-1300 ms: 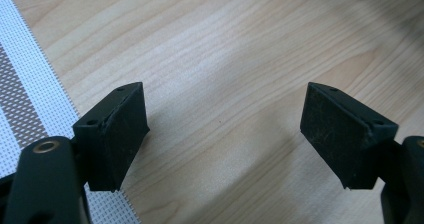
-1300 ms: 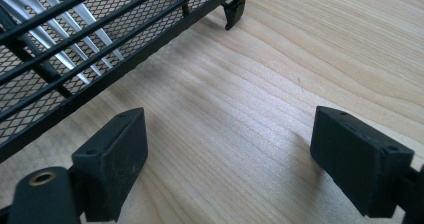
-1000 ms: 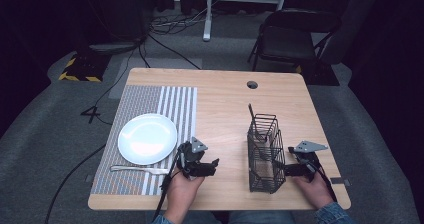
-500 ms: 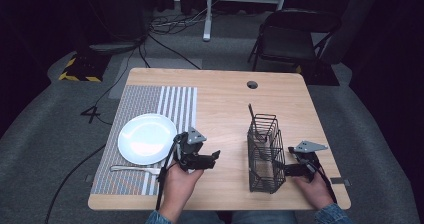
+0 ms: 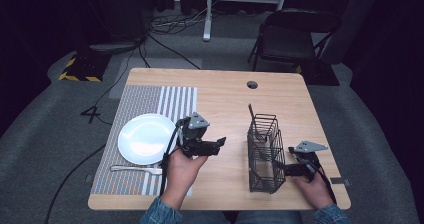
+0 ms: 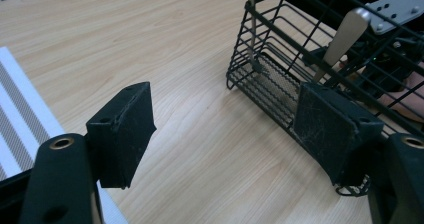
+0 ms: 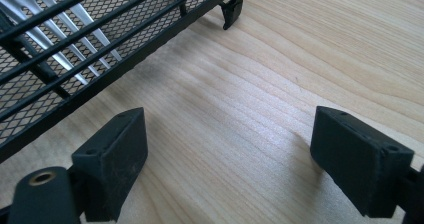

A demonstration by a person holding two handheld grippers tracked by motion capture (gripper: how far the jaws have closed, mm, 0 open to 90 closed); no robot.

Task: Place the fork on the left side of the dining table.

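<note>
Hovering above the pale wooden tabletop, the left claw gapes empty, aimed at the black wire cutlery basket; the right claw, spread and empty, sits just beside that basket; its own view reveals silver fork tines inside the mesh; high view adds a round white plate on the striped placemat.

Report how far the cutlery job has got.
Done: the wire basket already holds cutlery, with a handle sticking up at its far end and fork tines seen through the mesh in the right gripper view. In hand: nothing; the left gripper is open and empty between plate and basket, and the right gripper is open beside the basket. Left: one fork lies on the striped mat.
</note>
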